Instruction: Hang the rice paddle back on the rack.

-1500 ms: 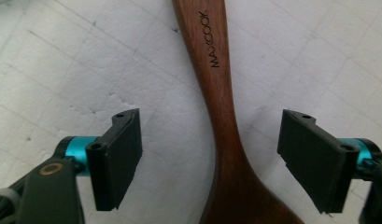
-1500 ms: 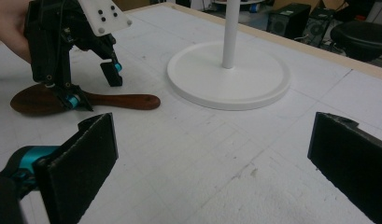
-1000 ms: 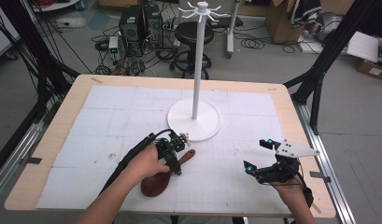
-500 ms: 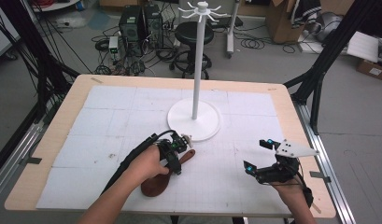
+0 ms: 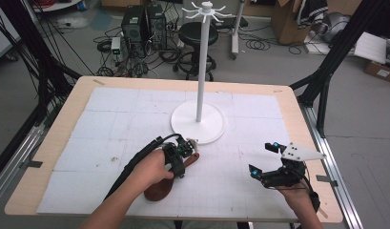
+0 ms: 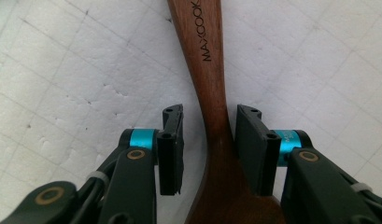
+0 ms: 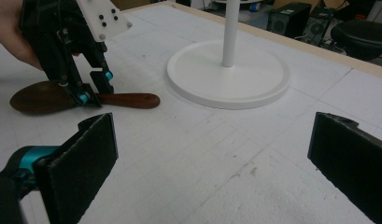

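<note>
Left gripper (image 6: 209, 149) jaws have just been closing around the wooden spoon (image 6: 212, 93) neck near the desk's front edge (gaps remain), right gripper (image 5: 267, 160) wide, unmoved.

Left hand-held gripper (image 6: 209, 149) points down, jaws just closing; right hand-held gripper (image 7: 212, 163) gapes wide.

Overhead wide — two close views share spoon (image 6: 212, 93).
</note>
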Demonstrator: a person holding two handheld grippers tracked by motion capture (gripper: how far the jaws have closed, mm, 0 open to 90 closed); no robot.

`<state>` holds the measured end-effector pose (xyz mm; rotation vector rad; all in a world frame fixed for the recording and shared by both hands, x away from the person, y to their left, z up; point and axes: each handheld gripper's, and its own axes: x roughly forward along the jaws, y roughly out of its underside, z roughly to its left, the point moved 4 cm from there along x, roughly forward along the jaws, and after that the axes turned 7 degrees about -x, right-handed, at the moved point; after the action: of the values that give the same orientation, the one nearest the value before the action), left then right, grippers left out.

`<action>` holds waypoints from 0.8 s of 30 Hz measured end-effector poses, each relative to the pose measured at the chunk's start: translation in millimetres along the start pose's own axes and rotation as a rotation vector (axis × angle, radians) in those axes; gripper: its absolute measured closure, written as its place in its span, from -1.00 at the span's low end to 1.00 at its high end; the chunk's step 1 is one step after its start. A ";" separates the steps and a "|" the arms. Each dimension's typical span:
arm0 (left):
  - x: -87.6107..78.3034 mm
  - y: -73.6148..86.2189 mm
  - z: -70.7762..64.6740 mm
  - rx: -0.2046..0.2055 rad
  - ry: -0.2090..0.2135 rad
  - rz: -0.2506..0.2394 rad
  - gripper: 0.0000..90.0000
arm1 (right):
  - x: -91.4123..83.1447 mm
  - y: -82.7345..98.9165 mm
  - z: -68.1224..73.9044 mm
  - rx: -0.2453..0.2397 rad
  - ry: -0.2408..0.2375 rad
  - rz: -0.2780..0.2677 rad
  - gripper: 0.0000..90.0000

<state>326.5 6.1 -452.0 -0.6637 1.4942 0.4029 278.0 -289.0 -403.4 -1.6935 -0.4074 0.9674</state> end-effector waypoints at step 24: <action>-0.5 0.3 -2.2 0.094 0.007 -0.019 0.73 | 0.2 0.5 0.3 -0.001 -0.003 0.004 -0.99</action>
<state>324.6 5.0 -451.5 -0.6047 1.5032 0.3137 277.8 -288.9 -403.9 -1.6945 -0.4066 0.9735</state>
